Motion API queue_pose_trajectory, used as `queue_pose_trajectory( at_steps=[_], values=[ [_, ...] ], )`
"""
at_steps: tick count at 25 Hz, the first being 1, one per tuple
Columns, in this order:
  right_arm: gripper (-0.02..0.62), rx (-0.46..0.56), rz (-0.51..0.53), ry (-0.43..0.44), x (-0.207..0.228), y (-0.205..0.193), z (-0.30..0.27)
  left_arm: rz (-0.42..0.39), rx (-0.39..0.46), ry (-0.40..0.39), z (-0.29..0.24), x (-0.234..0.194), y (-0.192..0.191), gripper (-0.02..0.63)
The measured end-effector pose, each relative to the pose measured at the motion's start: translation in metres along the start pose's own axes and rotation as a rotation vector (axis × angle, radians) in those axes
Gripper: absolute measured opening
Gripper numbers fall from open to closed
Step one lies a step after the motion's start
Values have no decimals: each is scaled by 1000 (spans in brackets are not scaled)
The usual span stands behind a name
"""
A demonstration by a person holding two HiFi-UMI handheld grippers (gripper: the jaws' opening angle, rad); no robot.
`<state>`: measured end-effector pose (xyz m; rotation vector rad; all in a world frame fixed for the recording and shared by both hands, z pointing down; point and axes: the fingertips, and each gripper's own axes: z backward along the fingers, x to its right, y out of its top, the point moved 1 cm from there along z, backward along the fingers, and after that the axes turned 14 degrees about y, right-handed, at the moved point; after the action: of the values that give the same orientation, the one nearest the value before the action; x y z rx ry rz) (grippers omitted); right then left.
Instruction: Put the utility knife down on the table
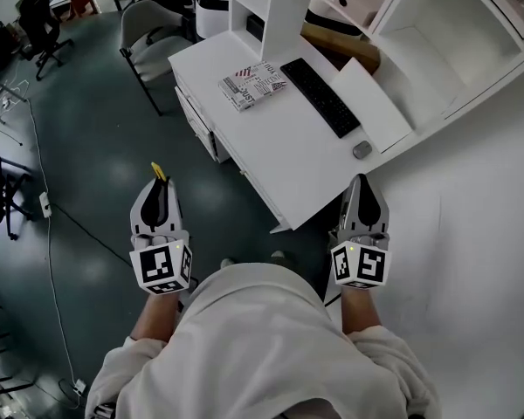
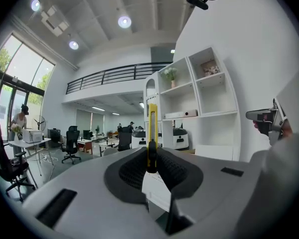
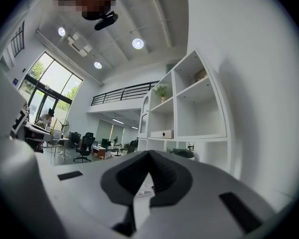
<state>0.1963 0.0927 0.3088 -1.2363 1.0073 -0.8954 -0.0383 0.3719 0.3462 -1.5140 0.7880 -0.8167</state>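
Observation:
A yellow utility knife (image 1: pixel 158 172) stands upright between the jaws of my left gripper (image 1: pixel 161 184), which is shut on it. In the left gripper view the knife (image 2: pixel 151 128) rises from the ribbed pads, its black slider at the grip. This gripper hangs level over the dark floor, left of the white table (image 1: pixel 284 160). My right gripper (image 1: pixel 361 182) is held level near the table's near right corner. Its jaws meet at the tips with nothing between them, as the right gripper view also shows for that gripper (image 3: pixel 149 157).
On the table lie a printed booklet (image 1: pixel 253 84), a black keyboard (image 1: pixel 321 96) and a grey mouse (image 1: pixel 361 149). White shelving (image 1: pixel 437 42) stands behind it. A grey chair (image 1: pixel 148 20) sits at the table's far end. Cables (image 1: pixel 51 234) run across the floor at left.

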Motion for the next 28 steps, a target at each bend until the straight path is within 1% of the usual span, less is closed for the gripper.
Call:
queue_pose_trajectory(
  at_steps=[4, 9, 14, 21, 28],
  values=[
    [3, -6, 5, -17, -15, 1, -5, 3, -8, -15, -10, -16, -4, 57],
    [3, -12, 11, -32, -13, 2, -24, 8, -15, -28, -32, -21, -4, 55],
    [3, -27, -3, -26, -7, -13, -51, 12, -34, -28, -59, -20, -12, 57],
    [3, -14, -24, -19, 16, -25, -119, -11, -37, -21, -123, -12, -8, 55],
    [3, -11, -38, 8, 36, -32, -190, -22, -52, -16, -192, -1, -5, 55]
  ],
)
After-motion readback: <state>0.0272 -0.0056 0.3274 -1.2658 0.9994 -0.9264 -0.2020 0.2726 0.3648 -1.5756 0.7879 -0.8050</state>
